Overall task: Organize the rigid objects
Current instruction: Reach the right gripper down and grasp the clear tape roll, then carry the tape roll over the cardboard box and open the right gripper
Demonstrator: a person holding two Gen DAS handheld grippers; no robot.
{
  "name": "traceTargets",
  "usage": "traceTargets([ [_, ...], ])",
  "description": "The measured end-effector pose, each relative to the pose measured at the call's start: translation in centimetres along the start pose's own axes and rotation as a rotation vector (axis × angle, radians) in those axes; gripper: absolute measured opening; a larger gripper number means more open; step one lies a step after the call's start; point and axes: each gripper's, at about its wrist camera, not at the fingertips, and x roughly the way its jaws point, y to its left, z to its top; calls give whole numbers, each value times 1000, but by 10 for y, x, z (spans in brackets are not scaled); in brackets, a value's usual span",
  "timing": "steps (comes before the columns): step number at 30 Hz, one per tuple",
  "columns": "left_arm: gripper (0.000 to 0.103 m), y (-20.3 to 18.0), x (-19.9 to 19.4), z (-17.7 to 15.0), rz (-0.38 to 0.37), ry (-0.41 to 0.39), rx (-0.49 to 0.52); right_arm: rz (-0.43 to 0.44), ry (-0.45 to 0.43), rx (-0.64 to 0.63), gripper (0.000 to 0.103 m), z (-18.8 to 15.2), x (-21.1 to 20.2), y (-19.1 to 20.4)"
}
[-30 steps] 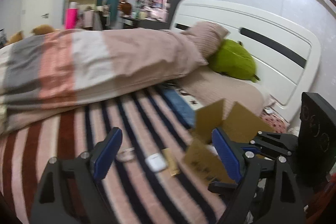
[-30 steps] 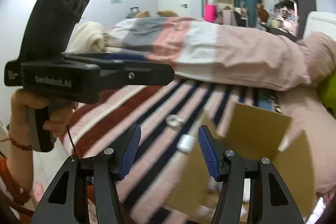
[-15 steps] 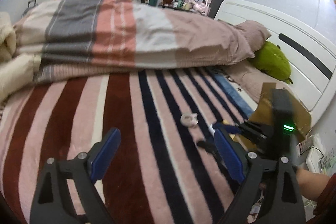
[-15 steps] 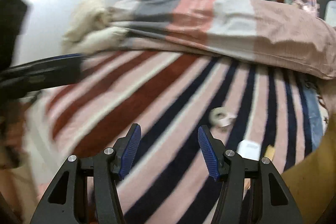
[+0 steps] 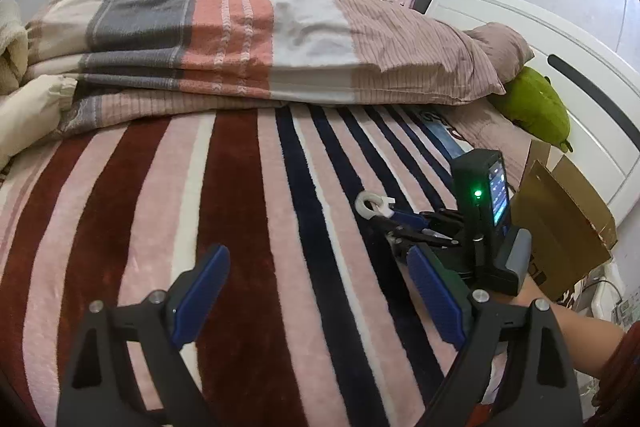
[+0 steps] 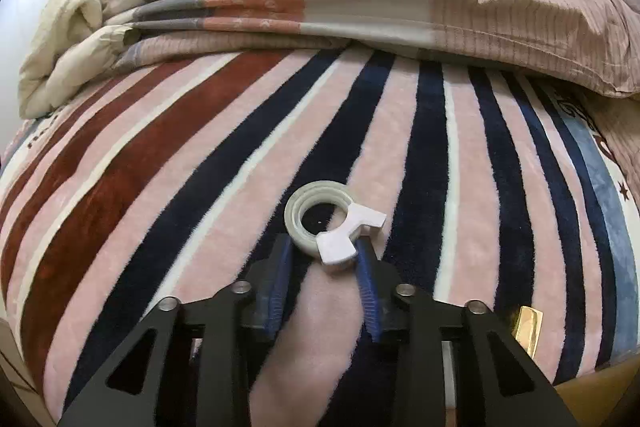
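Tape roll point(image 6: 318, 217), white ring with flat cutter tab.

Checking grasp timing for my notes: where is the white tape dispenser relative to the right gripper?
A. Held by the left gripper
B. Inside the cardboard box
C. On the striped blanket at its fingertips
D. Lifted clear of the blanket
C: the white tape dispenser lies on the striped blanket at the tips of the right gripper.

Fuzzy plush blanket point(image 6: 200, 187), smooth white plastic tape dispenser point(image 6: 328, 223), glossy gold bar point(image 6: 529, 327).

A folded quilt point(image 5: 224, 39) lies across the striped blanket point(image 5: 240, 227). A green plush toy point(image 5: 536, 107) rests against the white headboard point(image 5: 580, 75).
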Motion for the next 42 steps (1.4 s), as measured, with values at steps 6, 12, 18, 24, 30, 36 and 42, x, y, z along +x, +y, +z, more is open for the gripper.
traceTargets([
  [6, 89, -8, -14, 0, 3, -15, 7, 42, -19, -67, 11, -2, -20, 13],
  [12, 89, -9, -19, -3, 25, -11, 13, 15, 20, -79, 54, 0, -6, 9],
  [18, 89, -6, -19, -3, 36, -2, 6, 42, 30, -131, 35, 2, 3, 11],
  [24, 89, -14, -24, -1, -14, -5, 2, 116, -28, -197, 35, -5, -36, 23],
  [30, 89, -47, -32, 9, -140, -21, 19, 224, -131, -266, 34, -10, -119, 45],
  [36, 59, -99, -36, 20, -245, -23, 66, 274, -222, -325, 34, -20, -195, 48],
  [42, 41, -155, -31, 35, -312, -7, 142, 226, -260, -322, 34, -29, -233, 14],
])
